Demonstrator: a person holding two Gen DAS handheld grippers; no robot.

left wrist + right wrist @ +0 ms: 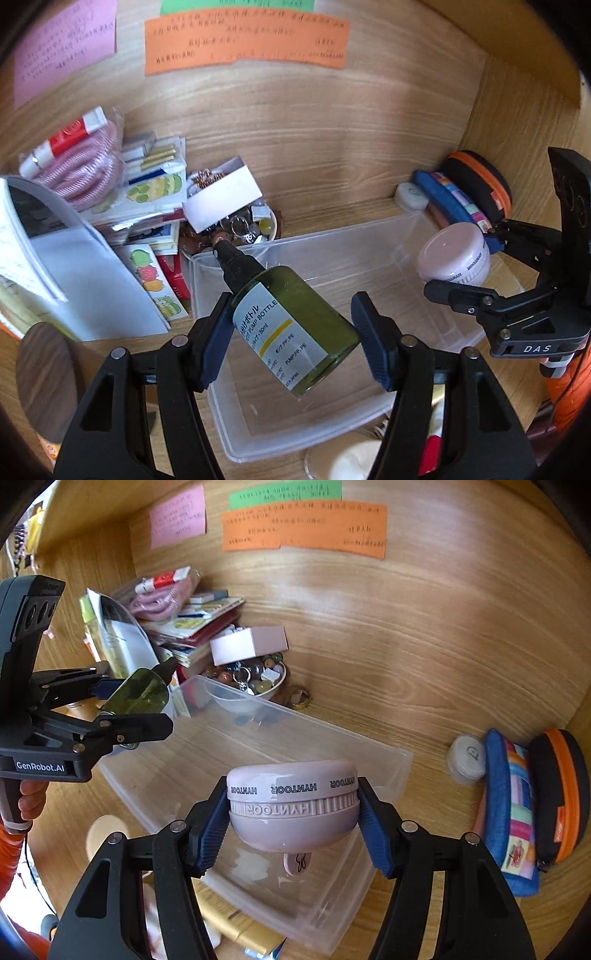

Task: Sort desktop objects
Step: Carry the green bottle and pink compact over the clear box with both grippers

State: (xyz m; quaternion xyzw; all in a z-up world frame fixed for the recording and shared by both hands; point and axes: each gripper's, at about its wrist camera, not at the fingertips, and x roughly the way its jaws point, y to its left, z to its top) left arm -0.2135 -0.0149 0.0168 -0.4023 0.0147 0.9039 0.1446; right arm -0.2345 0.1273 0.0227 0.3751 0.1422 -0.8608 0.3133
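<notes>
There are two grippers (291,339) (291,825), one green bottle (295,325), one pink jar (291,805), one clear bin (258,734), three paper notes (304,530), two pouches (511,812), one bowl (258,690).

The bottle (295,328) is olive green with a black cap and a white label carrying a yellow stripe. The jar (293,805) is pale pink with dark lettering. The bin (332,258) is clear. On the wood-grain wall (314,122), the notes are orange (245,40), pink (62,48) and green (284,494). The pouch (511,816) is blue with multicoloured patches; the case (557,797) is black with orange trim.
</notes>
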